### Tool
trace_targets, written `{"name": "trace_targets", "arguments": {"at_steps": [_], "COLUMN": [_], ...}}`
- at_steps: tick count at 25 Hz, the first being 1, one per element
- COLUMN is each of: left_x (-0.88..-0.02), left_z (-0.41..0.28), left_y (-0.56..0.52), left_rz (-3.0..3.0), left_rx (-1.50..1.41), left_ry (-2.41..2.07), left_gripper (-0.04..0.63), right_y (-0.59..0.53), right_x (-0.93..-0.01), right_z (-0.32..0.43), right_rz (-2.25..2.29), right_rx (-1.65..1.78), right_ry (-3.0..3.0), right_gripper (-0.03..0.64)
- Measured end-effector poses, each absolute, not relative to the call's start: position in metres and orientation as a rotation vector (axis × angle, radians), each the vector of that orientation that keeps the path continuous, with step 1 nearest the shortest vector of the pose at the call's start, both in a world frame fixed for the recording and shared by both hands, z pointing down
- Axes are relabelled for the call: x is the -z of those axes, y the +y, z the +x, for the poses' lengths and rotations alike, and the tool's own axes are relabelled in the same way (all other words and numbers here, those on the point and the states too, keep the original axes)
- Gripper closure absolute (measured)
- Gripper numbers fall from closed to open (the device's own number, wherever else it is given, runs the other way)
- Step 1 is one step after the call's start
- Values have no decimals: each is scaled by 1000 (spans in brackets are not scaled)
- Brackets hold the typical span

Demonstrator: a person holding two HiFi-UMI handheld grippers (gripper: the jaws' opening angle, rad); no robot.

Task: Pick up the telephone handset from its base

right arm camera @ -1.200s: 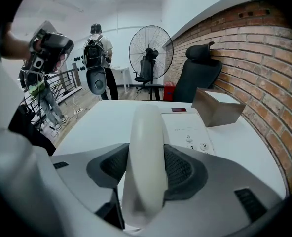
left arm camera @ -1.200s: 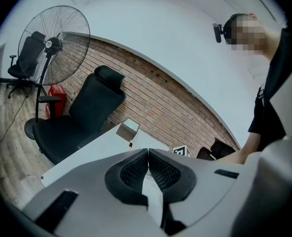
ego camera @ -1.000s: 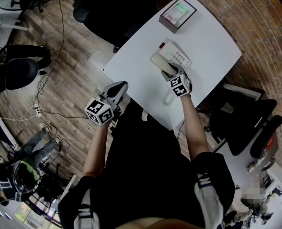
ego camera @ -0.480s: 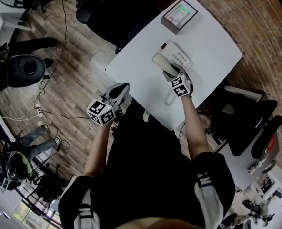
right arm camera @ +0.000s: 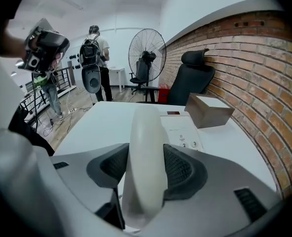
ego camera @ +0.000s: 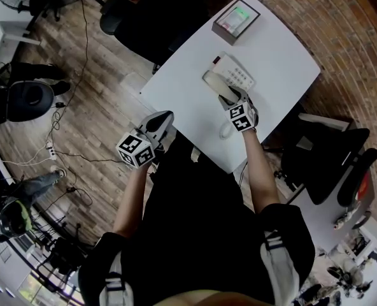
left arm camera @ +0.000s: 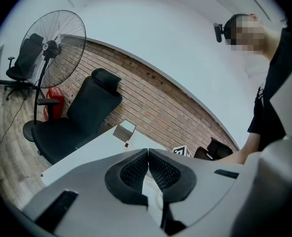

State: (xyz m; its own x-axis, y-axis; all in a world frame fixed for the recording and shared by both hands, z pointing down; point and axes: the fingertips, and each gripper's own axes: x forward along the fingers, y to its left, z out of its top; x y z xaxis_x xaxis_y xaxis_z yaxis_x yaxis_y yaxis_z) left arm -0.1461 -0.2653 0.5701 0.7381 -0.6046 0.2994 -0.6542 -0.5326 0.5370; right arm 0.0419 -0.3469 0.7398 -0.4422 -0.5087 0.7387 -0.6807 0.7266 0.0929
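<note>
The smooth off-white plastic telephone handset (right arm camera: 145,132), lying along the left side of its keypad base (ego camera: 239,75), is clamped mid-length by the right gripper (right arm camera: 147,168), seemingly for a balanced lift, while the left gripper (left arm camera: 147,168), jaws pressed together on nothing, is kept well apart from the base.

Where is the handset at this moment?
In the right gripper view, the handset is clamped between the right gripper's jaws, just left of the base's keypad.

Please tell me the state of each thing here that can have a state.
Right gripper, jaws closed on the handset.
Left gripper, jaws shut, empty.
Handset, clamped; whether lifted off is unclear.
Telephone base, flat on the table.
</note>
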Motion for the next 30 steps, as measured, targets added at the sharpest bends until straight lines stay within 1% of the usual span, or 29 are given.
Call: {"name": "trace_targets", "arguments": {"at_steps": [7,30], "left_x": [-565,-559], "left_z": [-144,-96], "left_y": [-262,-234], "left_rz": [2313,2386], "left_rx": [-97,-86], "left_ry": [-917,-794], "left_gripper": [575,575], "right_y": [-343,-279], "right_x": [-718,-644], "right_z": [45,71], "right_rz": [954,1076], "right_rx": [-270,-293], "right_ry": [-2149,-2212], "right_gripper": [407,407]}}
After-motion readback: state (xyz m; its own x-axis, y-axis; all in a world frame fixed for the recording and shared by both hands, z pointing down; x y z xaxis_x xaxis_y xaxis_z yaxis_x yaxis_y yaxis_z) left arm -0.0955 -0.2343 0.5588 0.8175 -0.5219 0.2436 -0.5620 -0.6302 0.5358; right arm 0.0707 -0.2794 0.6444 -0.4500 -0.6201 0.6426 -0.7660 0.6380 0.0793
